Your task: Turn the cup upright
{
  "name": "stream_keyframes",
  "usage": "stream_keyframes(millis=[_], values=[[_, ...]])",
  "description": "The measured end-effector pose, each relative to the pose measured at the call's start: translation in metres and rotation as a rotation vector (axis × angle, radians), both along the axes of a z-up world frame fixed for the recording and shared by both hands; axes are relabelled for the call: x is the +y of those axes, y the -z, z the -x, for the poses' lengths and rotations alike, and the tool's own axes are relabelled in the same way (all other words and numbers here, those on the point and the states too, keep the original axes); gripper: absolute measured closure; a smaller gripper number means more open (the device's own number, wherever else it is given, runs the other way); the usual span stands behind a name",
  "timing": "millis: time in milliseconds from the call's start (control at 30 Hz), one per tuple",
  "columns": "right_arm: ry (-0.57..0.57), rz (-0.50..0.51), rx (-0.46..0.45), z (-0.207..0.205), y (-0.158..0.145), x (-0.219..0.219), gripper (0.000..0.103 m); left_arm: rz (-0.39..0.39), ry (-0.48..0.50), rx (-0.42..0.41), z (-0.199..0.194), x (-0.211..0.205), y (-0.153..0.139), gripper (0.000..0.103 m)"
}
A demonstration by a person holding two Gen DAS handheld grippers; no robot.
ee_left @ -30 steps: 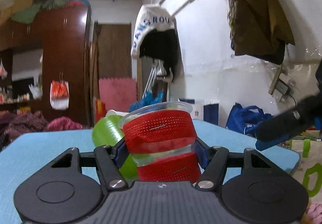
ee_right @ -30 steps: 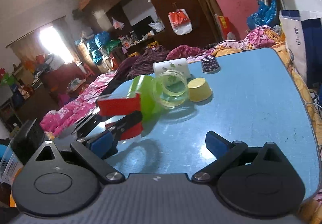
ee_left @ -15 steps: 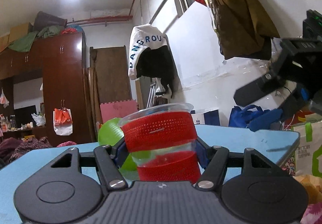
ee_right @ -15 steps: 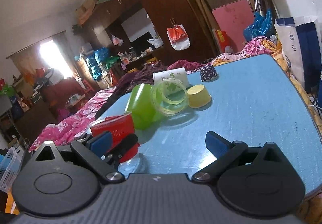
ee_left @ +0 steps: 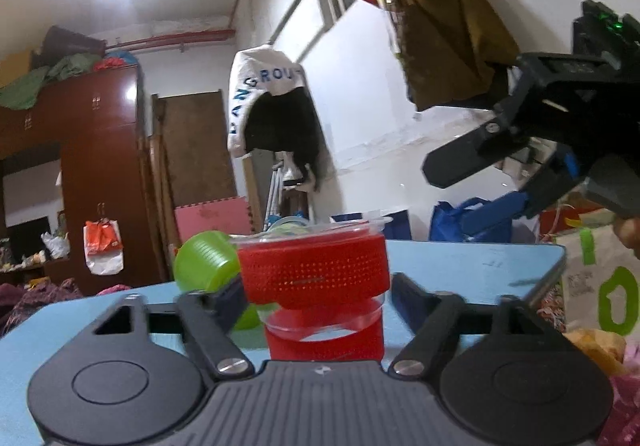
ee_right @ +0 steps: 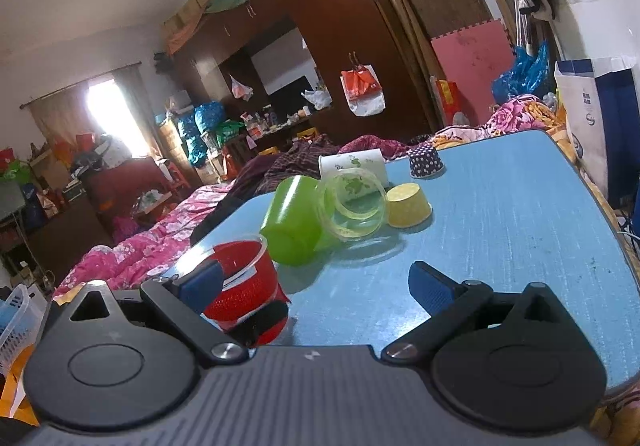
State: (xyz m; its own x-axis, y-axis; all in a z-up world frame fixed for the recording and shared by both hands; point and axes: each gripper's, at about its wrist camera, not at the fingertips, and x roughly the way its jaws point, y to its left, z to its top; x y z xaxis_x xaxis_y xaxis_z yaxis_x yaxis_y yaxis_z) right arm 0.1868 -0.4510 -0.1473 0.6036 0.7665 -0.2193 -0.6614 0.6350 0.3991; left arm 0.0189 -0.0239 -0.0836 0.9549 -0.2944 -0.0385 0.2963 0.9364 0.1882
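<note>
Cup, clear plastic with red mesh sleeve: we recorded it upright, mouth up, on the blue table, standing between the parted fingers of our left gripper, released. Right gripper: jaws spread, holding nothing, raised above the table. Green cup: on its side just behind. Clear cup, yellow cup, dotted cup: grouped farther back.

Legible text, left wrist view: white garment hanging at centre of frame bears blue letters, partly folded, reading "ANG" and "ROU". Bag at right edge shows green marks, unreadable. Right wrist view: no legible text.
</note>
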Motion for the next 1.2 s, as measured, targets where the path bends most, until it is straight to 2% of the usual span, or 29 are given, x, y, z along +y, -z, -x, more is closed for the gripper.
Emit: stream_keyframes(millis=[100, 267, 433, 600, 733, 800, 867, 967, 1067, 1200], values=[[-0.001, 0.001, -0.004, 0.001, 0.0, 0.001, 0.002, -0.008, -0.004, -0.002, 0.004, 0.0, -0.002, 0.009], [-0.011, 0.008, -0.012, 0.002, 0.0, 0.003, 0.001, -0.014, 0.002, 0.024, 0.005, 0.008, -0.004, 0.009], [0.0, -0.011, -0.02, 0.004, -0.001, 0.001, 0.001, 0.038, 0.026, 0.018, 0.017, 0.025, -0.009, 0.009], [0.017, -0.029, -0.061, 0.012, -0.005, -0.003, 0.001, 0.101, 0.064, 0.006, 0.043, 0.04, -0.028, 0.009], [0.047, 0.001, -0.137, 0.029, -0.014, 0.003, 0.001, 0.111, -0.08, 0.022, 0.063, 0.043, -0.059, 0.005], [0.078, 0.046, -0.192, 0.041, -0.021, 0.012, 0.001, 0.111, -0.171, 0.064, 0.065, 0.041, -0.077, 0.002], [0.106, 0.088, -0.235, 0.051, -0.029, 0.02, 0.001, 0.129, -0.22, 0.163, 0.058, 0.041, -0.091, 0.002], [0.121, 0.079, -0.262, 0.058, -0.041, 0.03, 0.001, 0.19, -0.207, 0.326, 0.042, 0.046, -0.104, 0.002], [0.123, 0.079, -0.243, 0.059, -0.045, 0.033, 0.001, 0.19, -0.196, 0.399, 0.034, 0.044, -0.106, 0.002], [0.189, 0.148, -0.177, 0.061, -0.039, 0.035, 0.001, 0.129, -0.234, 0.444, 0.032, 0.032, -0.1, 0.002]])
